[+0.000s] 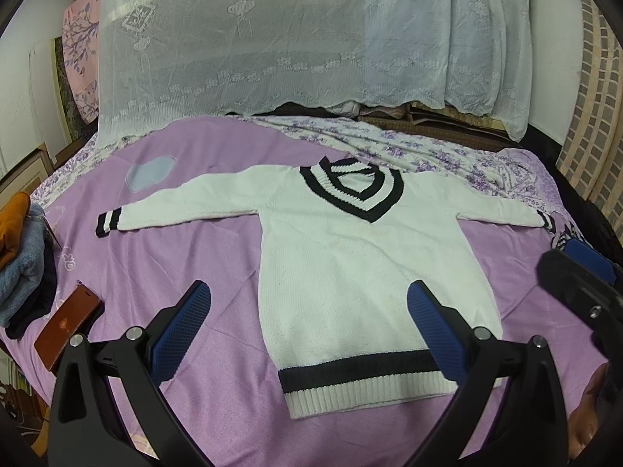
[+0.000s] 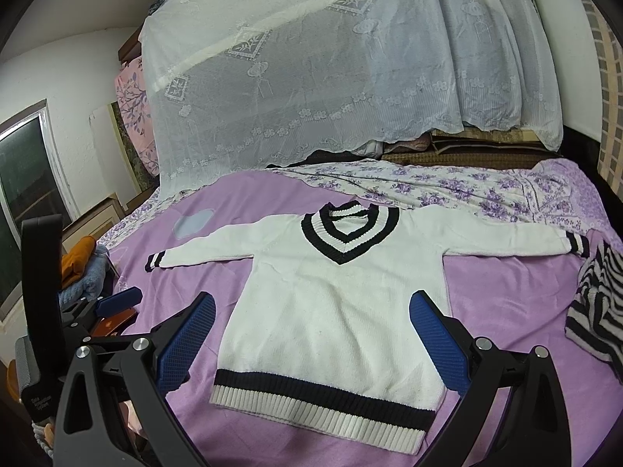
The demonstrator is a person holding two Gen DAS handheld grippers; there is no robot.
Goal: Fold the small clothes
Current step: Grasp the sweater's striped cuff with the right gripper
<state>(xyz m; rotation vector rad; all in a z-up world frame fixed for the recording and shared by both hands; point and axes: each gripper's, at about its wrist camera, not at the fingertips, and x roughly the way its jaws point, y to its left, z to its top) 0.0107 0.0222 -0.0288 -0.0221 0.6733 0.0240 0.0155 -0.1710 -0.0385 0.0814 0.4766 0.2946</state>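
1. A bed [image 1: 163, 272] fills the room in front of me, covered by a smooth purple sheet, with a flowered blanket [image 1: 409, 148] bunched at its far end and a lace curtain [image 1: 272, 39] hanging behind.
2. A small white sweater [image 1: 350, 264] with black stripes lies face up in the middle of the bed. It is fully spread, both sleeves stretched out sideways and the hem nearest the viewer. No fold has been made, so I judge the folding of this piece has not begun.
3. A striped garment [image 2: 595, 311] lies crumpled at the right side of the bed, apparently waiting its turn.
4. A stack of clothes [image 1: 19, 257], orange on top of blue, sits at the left edge. It may be finished work, though I cannot be sure.
5. The left claw [image 1: 307, 330] hovers over the hem with its blue fingers spread wide, gripping nothing.
6. The right claw [image 2: 311, 338] hovers likewise over the lower body, spread wide and empty.
7. A brown wallet-like case [image 1: 66, 327] lies on the sheet near the left claw.
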